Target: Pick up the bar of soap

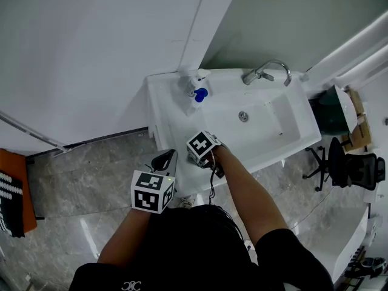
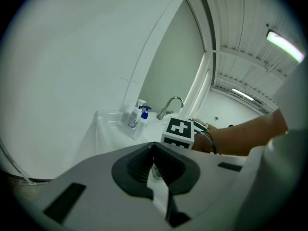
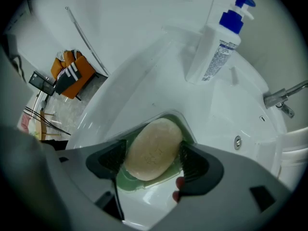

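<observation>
A pale oval bar of soap (image 3: 153, 149) lies in a clear green dish (image 3: 126, 183) on the left ledge of the white washbasin (image 3: 144, 85). My right gripper (image 3: 152, 157) points down over it, open, with one dark pad on each side of the bar. In the head view its marker cube (image 1: 203, 145) hides the soap and dish. My left gripper (image 1: 165, 160) hangs off the basin's front left corner over the floor. In the left gripper view the left gripper (image 2: 154, 154) has its jaws together with nothing between them.
A white pump bottle with a blue head (image 3: 216, 47) stands at the ledge's back corner, a clear bottle (image 2: 134, 113) beside it. The chrome tap (image 1: 267, 73) rises behind the bowl (image 1: 267, 120). A white wall lies left; an office chair (image 1: 345, 162) stands right.
</observation>
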